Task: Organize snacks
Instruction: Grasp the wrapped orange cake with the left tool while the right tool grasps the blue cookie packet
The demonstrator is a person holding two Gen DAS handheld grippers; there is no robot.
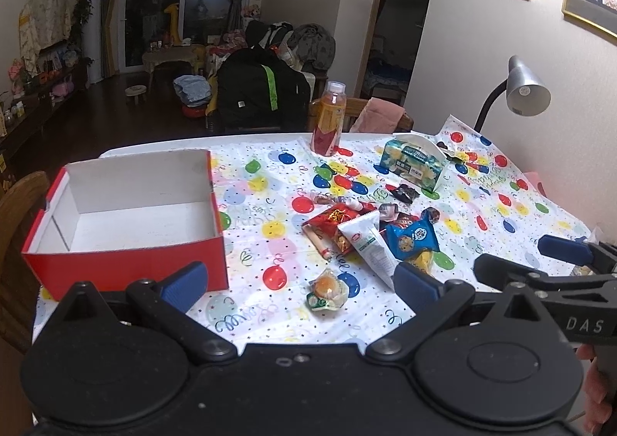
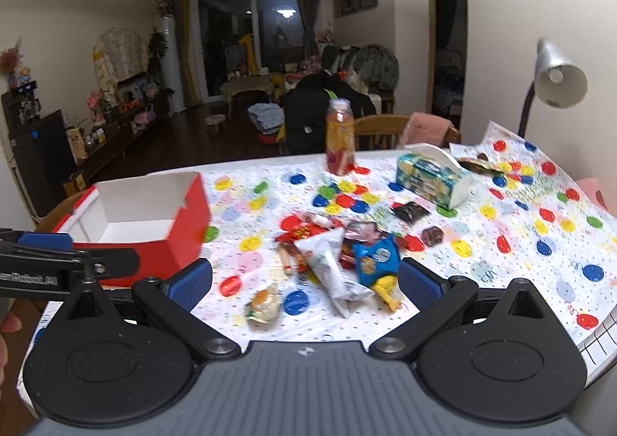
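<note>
An empty red box [image 1: 127, 266] [image 2: 169, 239] with a white inside stands on the left of the table. To its right lies a heap of snacks: a white packet [image 1: 372, 243] [image 2: 331, 270], a blue cookie packet [image 1: 412, 237] [image 2: 376, 256], a red packet [image 1: 335, 216] and a small orange-centred sweet [image 1: 327, 289] [image 2: 264, 303] nearest me. My left gripper [image 1: 299, 281] hangs open above the table's near edge, nothing between its fingers. My right gripper [image 2: 304, 281] is open too, just short of the heap. Each gripper shows in the other's view, the right gripper [image 1: 567, 254] and the left gripper [image 2: 46, 247].
A juice bottle [image 1: 329, 119] stands at the table's far side, a tissue pack [image 1: 416, 164] in a white holder to its right. A small black packet [image 1: 403, 192] lies between. A grey desk lamp [image 1: 524, 88] leans over the right corner. Wooden chairs [image 1: 17, 227] flank the table.
</note>
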